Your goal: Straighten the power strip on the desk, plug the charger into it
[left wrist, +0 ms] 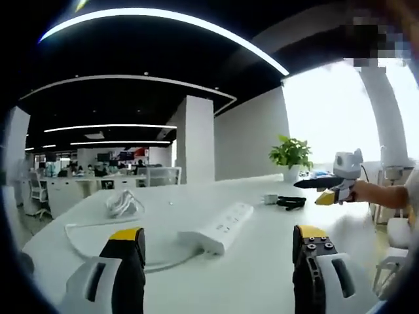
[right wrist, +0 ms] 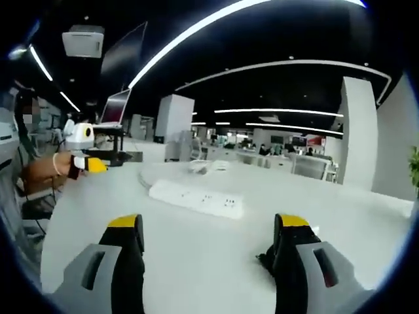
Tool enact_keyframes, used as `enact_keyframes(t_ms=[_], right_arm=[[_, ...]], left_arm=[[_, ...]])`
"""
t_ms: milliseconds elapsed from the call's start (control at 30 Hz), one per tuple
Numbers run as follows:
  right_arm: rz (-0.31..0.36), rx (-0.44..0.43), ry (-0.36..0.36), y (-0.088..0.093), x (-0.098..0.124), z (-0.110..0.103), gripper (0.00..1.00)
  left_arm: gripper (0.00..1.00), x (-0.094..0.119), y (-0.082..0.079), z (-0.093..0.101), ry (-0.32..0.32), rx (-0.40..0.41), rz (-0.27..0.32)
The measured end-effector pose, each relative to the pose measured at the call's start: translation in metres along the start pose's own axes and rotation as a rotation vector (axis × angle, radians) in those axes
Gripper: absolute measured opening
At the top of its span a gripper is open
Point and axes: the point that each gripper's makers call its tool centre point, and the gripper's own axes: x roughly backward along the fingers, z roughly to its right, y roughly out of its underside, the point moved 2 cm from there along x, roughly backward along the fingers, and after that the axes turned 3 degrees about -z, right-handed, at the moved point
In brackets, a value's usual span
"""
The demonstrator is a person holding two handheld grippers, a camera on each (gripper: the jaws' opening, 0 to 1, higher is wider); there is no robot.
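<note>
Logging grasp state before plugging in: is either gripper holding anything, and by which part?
Nothing is held. The left gripper and right gripper both have open, empty jaws above the desk.

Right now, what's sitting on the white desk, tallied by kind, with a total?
Power strip: 1
Bundled white cable: 1
Black charger: 1
Small cup-like item: 1
Potted plant: 1
Total: 5

Open office – black ceiling (left wrist: pixel 131 52), curved light strips (right wrist: pixel 196 33), white pillar (left wrist: pixel 195 139), bright window (left wrist: pixel 327 111)
</note>
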Motion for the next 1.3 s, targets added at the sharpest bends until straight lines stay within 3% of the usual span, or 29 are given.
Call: enact_keyframes(t_ms=[100, 167, 367, 533, 733, 833, 1067, 1200, 1300], right_arm=[[0.000, 0.020, 0.001, 0.000, -0.009, 0.008, 0.82], [0.040, 0.015, 0.000, -0.004, -0.013, 0.013, 0.82], [0.122, -0.064, -0.041, -0.015, -0.028, 0.016, 0.85], [0.064, 0.001, -0.073, -0.013, -0.043, 0.013, 0.93], [0.082, 0.010, -0.076, -0.019, -0.059, 0.025, 0.87], [0.089, -0.009, -0.087, -0.018, -0.066, 0.029, 0.85], [0.035, 0.005, -0.135, 0.002, -0.085, 0.027, 0.86], [-0.005, 0.053, -0.143, 0.010, -0.091, 0.028, 0.78], [-0.021, 0.046, -0.151, 0.013, -0.096, 0.030, 0.77]], left_arm=[[0.97, -0.006, 0.002, 0.006, 0.054, -0.004, -0.015], [0.97, -0.009, 0.002, 0.006, 0.057, -0.015, -0.009], [0.99, -0.014, -0.007, 0.012, 0.100, -0.016, 0.032], [0.99, -0.024, -0.008, 0.008, 0.079, -0.023, 0.012], [0.99, -0.036, 0.000, -0.006, 0.019, -0.061, -0.045], [0.99, -0.041, -0.001, -0.009, 0.011, -0.070, -0.033], [0.98, -0.054, 0.006, -0.013, -0.005, -0.087, -0.059], [0.92, -0.060, 0.014, -0.014, 0.004, -0.077, -0.096], [0.92, -0.065, 0.020, -0.015, 0.003, -0.074, -0.116]])
